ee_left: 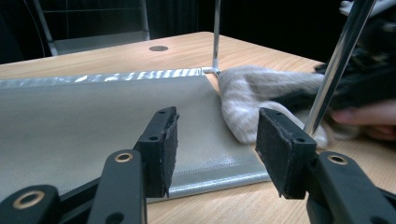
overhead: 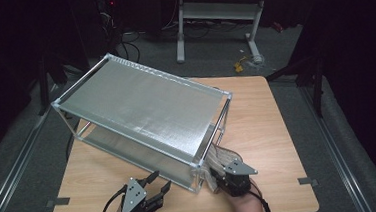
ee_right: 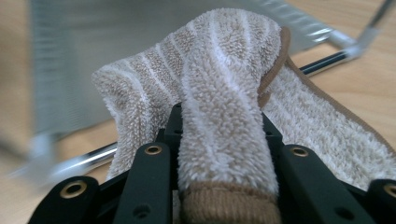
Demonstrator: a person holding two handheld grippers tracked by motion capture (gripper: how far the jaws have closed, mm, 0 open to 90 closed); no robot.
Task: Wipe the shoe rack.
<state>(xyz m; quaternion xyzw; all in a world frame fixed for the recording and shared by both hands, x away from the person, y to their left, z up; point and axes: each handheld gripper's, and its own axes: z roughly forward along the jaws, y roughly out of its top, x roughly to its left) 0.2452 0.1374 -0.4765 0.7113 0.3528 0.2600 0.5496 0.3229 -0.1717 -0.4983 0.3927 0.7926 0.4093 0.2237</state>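
Scene: a person at a wooden table [overhead: 256,111] works two hand-held grippers beside a two-tier metal rack [overhead: 141,109] with silver fabric shelves
Towel: a beige striped towel [ee_right: 224,107] lies bunched at the rack's near right corner, on the table and against the edge of the lower shelf [ee_left: 93,116]
Right gripper: the right gripper [overhead: 221,176] pinches a fold of the towel, its jaws pressed onto the pile from both sides
Left gripper: the left gripper [ee_left: 215,144] hovers with jaws spread and nothing between them, low in front of the lower shelf
Key relation: the towel sits at the rack's open right end, with the shelf stretching away to the left from it; the towel's length trails back toward the right hand
Nearer hand: the right, already on the cloth; the left waits well apart along the front rail
Judgement: the next move looks like feeding the towel leftward onto the lower shelf, past the chrome post [ee_left: 338,65]
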